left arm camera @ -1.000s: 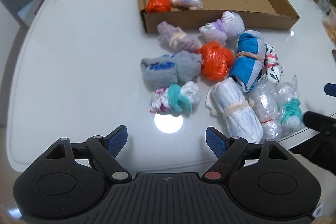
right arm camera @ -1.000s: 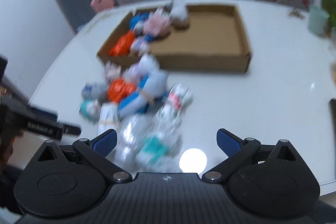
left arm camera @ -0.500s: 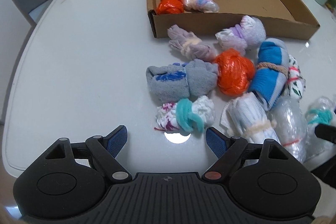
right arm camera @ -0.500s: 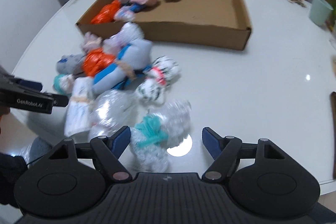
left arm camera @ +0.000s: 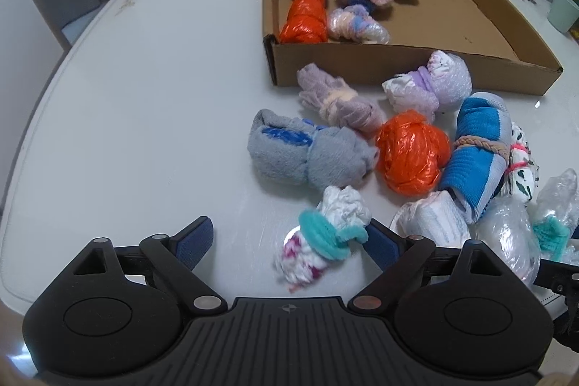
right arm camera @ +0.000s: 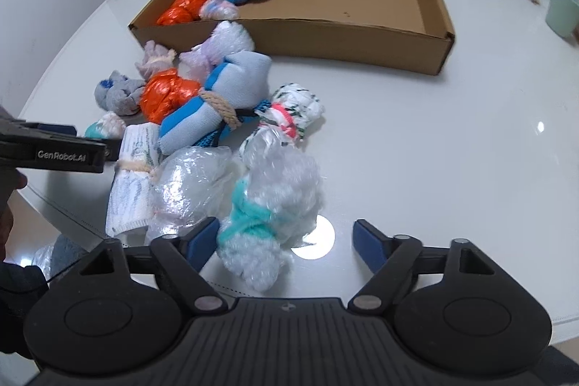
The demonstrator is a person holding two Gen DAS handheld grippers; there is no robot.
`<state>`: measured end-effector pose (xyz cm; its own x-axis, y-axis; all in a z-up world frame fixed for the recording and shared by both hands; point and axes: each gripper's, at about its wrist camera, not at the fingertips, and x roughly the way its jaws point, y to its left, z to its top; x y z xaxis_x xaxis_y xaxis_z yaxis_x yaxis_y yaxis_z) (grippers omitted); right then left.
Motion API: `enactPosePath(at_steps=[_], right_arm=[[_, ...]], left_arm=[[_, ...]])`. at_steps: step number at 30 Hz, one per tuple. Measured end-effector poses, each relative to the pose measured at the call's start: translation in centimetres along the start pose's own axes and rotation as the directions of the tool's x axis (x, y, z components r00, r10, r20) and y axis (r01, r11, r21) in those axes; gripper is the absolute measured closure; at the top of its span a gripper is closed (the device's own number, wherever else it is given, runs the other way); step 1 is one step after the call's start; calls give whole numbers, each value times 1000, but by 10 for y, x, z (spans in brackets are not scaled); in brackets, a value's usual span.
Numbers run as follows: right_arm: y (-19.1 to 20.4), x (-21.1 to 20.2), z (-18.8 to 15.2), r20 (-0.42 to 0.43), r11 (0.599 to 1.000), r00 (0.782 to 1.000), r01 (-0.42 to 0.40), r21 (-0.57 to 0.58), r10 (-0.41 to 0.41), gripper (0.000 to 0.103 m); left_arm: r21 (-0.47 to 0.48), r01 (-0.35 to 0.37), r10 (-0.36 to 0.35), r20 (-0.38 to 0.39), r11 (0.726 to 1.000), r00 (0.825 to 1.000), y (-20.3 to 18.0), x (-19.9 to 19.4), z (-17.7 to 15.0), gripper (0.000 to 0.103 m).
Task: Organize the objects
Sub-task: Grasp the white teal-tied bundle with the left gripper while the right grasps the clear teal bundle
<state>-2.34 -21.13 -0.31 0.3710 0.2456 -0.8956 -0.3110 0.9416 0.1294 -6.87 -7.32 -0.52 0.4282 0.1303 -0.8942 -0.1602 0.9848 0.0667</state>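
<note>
teal-tied bundle (left arm camera: pixel 327 238) — between left fingers (left arm camera: pixel 383 244), spread

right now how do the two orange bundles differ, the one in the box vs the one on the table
The orange bundle in the box looks long and twisted, and lies against the cardboard box near wall. The orange bundle on the table is rounder, ball-like, and sits outside among the loose bundles, beside the grey sock roll. Both are shiny, crinkled orange plastic.
</note>
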Motion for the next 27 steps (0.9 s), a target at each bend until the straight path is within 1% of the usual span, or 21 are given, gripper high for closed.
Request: enactPosePath(at_steps=[2,4,5,6,7,8,9,10,11,13,15,17,21,24,27], right_arm=[[1,-1,0,1,1000,1000,-15,-7,15,43],[1,-3,0,6,1000,1000,-28,-9,28,49],[0,-3,0,4,999,999,-35,-8,35,49],[-1,-3,0,2,999,999,-42,-6,42,50],[-1,-4,0,4,999,999,-52,-4,52,54],[-1,-4,1,3,998,998,-62,-4,62,58],[0,-4,1,4,998,998,-68,-6,68,59],[-1,-4,1,2,997,997,-71,-5,71,59],[-1,-3,2,-2,997,997,-78,1,78,61],[-2,-3,3,-2,996,996,-89,6,89,63],[-4,-4,3,-1,996,996,-91,14,91,64],[-5,-5,4,1,996,996,-89,20,89,65],[-6,-3,6,-3,996,996,-90,29,90,66],[-11,-8,8,14,996,997,-79,52,78,67],[-21,-8,9,12,992,996,-84,99,84,68]], left_arm=[[-9,17,-17,-3,1000,1000,1,1,0,14],[-20,39,-39,-3,999,999,1,-1,-1,21],[-17,43,-43,-2,999,999,0,-2,-2,22],[-12,48,-48,-1,999,999,-2,-4,-2,28],[-3,55,-55,2,998,998,-4,-6,-2,37],[8,61,-61,5,998,998,-6,-8,-3,42],[18,71,-71,7,997,997,-9,-10,-2,54],[26,79,-79,5,997,997,-11,-11,-2,58],[26,86,-86,1,996,996,-12,-11,-2,59],[10,107,-107,-5,994,994,-11,-12,-3,66],[-6,127,-127,-17,992,992,-9,-12,-2,68],[-16,125,-125,-18,992,992,-8,-13,-2,69],[-1,115,-115,-21,993,993,-8,-14,-5,69],[-2,127,-127,-19,992,992,-8,-18,-4,69],[10,126,-126,-16,992,992,-9,-22,-2,69]])
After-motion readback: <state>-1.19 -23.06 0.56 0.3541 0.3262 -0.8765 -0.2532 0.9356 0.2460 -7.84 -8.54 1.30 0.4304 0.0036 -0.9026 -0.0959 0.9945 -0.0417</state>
